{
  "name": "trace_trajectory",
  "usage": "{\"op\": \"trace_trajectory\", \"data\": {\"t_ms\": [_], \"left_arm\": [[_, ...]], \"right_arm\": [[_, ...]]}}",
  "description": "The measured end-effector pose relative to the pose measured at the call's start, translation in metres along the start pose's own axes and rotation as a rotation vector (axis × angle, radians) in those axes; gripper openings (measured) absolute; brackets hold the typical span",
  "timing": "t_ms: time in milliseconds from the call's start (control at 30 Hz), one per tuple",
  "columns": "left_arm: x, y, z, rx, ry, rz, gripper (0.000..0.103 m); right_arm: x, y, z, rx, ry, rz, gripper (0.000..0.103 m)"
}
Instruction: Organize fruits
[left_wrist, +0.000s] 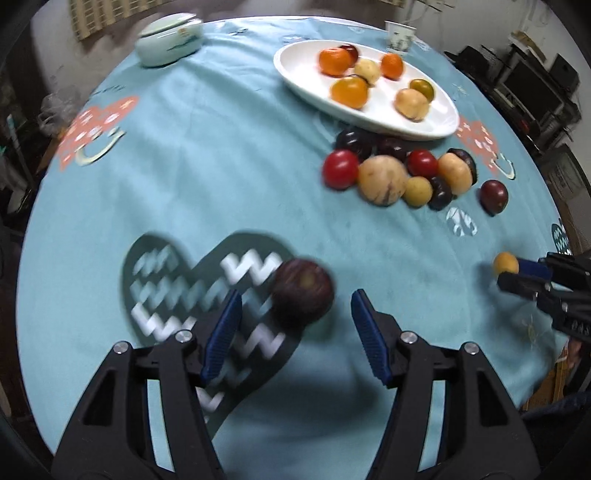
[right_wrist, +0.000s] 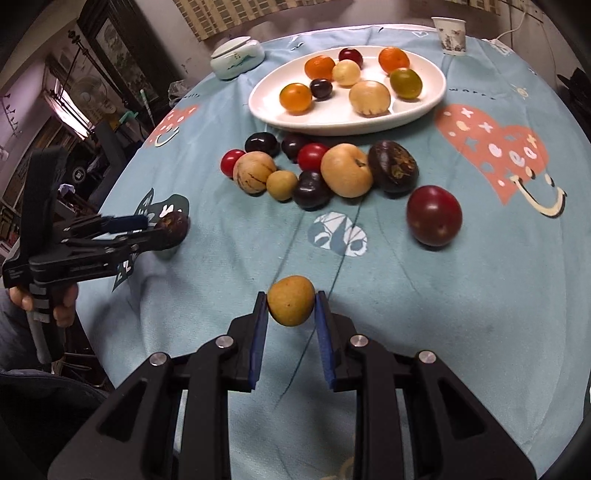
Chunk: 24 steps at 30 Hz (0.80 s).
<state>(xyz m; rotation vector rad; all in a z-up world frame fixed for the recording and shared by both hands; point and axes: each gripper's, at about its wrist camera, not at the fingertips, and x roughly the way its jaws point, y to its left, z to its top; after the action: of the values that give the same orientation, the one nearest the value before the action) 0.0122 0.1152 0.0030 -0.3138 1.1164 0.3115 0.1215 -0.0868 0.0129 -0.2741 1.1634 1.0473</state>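
My left gripper (left_wrist: 293, 301) is open. A dark purple fruit (left_wrist: 303, 293) lies on the cloth between its fingertips, nearer the right one; it also shows in the right wrist view (right_wrist: 171, 227) at that gripper's (right_wrist: 147, 230) tip. My right gripper (right_wrist: 290, 304) is shut on a small yellow fruit (right_wrist: 291, 300), held just above the cloth; it shows in the left wrist view (left_wrist: 505, 263) too. A white oval plate (right_wrist: 280, 110) at the back holds several fruits. A heap of loose fruits (right_wrist: 345, 170) lies in front of the plate, with a red plum (right_wrist: 434, 216) apart on the right.
A blue patterned cloth (right_wrist: 461, 295) covers the round table. A white lidded dish (right_wrist: 236, 57) stands at the back left and a paper cup (right_wrist: 450, 29) at the back right. Room clutter lies beyond the table edge.
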Motion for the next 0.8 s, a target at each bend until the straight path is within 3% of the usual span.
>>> {"op": "trace_trajectory", "data": {"t_ms": [33,100,200,500,667,800], "left_arm": [[0.007,-0.002,0.003,0.007,0.007,0.009,0.063],[0.021,-0.004,0.005,0.018,0.055,0.026,0.041],[0.012,-0.002,0.006,0.012,0.059,-0.001,0.040],[-0.046,-0.032,0.048,0.070,-0.090,-0.012,0.041],[-0.030,-0.065,0.063,0.128,-0.046,-0.011,0.041],[-0.025,-0.084,0.085,0.166,-0.056,-0.016,0.041]], "right_arm": [[0.001,0.002,0.000,-0.003,0.004,0.001,0.026],[0.001,0.004,0.002,-0.012,0.007,-0.002,0.026],[-0.003,0.004,0.005,-0.014,-0.006,0.003,0.026],[-0.007,0.006,0.021,-0.028,-0.038,0.027,0.026],[0.002,0.001,0.022,-0.028,-0.001,0.023,0.026],[-0.012,-0.004,0.047,-0.051,-0.054,0.013,0.026]]}}
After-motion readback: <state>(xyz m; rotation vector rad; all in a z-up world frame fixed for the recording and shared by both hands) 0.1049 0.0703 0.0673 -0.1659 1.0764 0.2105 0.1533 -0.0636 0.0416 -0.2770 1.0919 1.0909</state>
